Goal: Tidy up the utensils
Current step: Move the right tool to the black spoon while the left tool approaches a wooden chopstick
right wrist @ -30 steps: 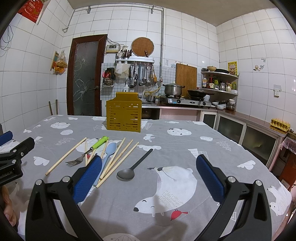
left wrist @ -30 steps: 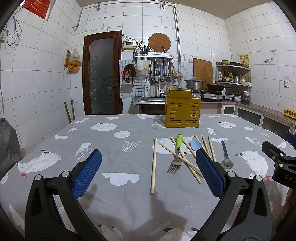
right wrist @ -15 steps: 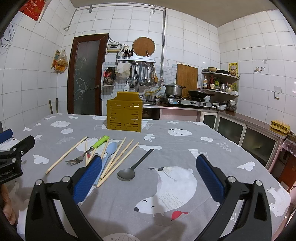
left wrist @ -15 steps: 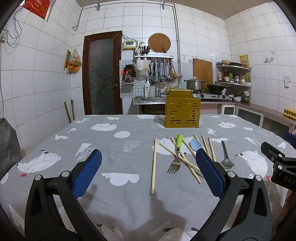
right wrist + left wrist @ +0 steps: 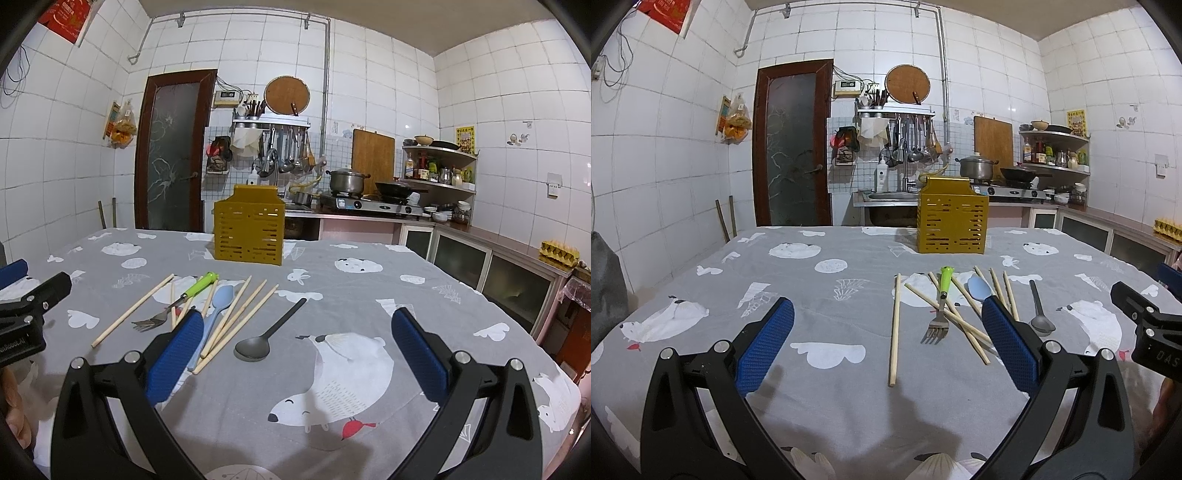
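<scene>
A yellow slotted utensil holder [image 5: 952, 220] stands upright at the far middle of the table; it also shows in the right wrist view [image 5: 248, 231]. In front of it lie several wooden chopsticks [image 5: 894, 326] [image 5: 236, 322], a green-handled fork [image 5: 940, 303] [image 5: 178, 301], a light blue spoon [image 5: 979, 287] [image 5: 217, 310] and a dark grey spoon [image 5: 1038, 307] [image 5: 271, 329]. My left gripper [image 5: 886, 345] is open and empty, near the table's front, just short of the fork and chopsticks. My right gripper [image 5: 295, 347] is open and empty, with the dark spoon's bowl between its fingers' line of sight.
The table carries a grey cloth with polar bear prints [image 5: 369, 302]. Behind it are a sink counter, a stove with a pot [image 5: 976, 168] and a brown door [image 5: 792, 147]. The right gripper's body shows at the right edge of the left wrist view [image 5: 1145, 332].
</scene>
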Available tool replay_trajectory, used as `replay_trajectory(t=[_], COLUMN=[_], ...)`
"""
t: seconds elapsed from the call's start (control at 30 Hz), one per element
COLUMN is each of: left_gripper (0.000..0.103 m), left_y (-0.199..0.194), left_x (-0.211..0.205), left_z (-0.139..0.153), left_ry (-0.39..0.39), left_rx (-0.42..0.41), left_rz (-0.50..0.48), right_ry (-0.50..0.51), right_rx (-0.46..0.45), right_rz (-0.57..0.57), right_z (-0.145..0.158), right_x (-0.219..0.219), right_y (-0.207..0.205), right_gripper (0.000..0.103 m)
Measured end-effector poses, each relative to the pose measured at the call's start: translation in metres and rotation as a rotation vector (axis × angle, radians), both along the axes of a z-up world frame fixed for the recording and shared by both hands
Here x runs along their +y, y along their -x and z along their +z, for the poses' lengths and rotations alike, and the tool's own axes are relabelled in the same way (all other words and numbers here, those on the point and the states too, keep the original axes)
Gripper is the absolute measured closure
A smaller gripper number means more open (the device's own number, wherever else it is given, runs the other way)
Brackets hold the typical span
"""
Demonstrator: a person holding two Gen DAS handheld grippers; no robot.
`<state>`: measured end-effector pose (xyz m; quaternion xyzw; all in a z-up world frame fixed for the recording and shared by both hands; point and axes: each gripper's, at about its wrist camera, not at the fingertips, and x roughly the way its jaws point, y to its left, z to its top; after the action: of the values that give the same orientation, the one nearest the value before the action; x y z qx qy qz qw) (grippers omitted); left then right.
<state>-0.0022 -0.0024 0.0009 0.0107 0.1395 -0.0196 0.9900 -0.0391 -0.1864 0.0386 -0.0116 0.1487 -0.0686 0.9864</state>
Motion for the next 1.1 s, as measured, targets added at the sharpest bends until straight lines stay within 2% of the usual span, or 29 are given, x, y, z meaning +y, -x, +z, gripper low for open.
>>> replay_trajectory(t=[0.57, 0.7, 0.77, 0.9, 1.1], left_gripper=[0.005, 0.005, 0.005, 0.005, 0.005], left_y=[-0.005, -0.007, -0.010, -0.022, -0.051], left_x=[0.002, -0.008, -0.009, -0.006, 0.002], left_z=[0.000, 0.011, 0.016, 0.028, 0.042], left_ry=[0.026, -0.013, -0.018, 0.010, 0.043], left_rx=[0.030, 0.012, 0.005, 0.018, 0.031], left_rz=[-0.033, -0.033, -0.037, -0.074, -0.043], right_ry=[-0.006, -0.044, -0.024, -0.021, -0.077], right_rx=[-0.007, -0.016, -0.005, 0.002, -0.013], right_rz=[0.029, 0.059, 0.046, 0.048, 0.063], right_z=[0.006, 0.013, 0.015, 0.024, 0.041], right_x=[-0.003, -0.002, 0.001, 0.003, -0.005], right_y=[-0.001, -0.003, -0.011, -0.024, -0.042], right_gripper=[0.004, 0.004, 0.004, 0.004, 0.004])
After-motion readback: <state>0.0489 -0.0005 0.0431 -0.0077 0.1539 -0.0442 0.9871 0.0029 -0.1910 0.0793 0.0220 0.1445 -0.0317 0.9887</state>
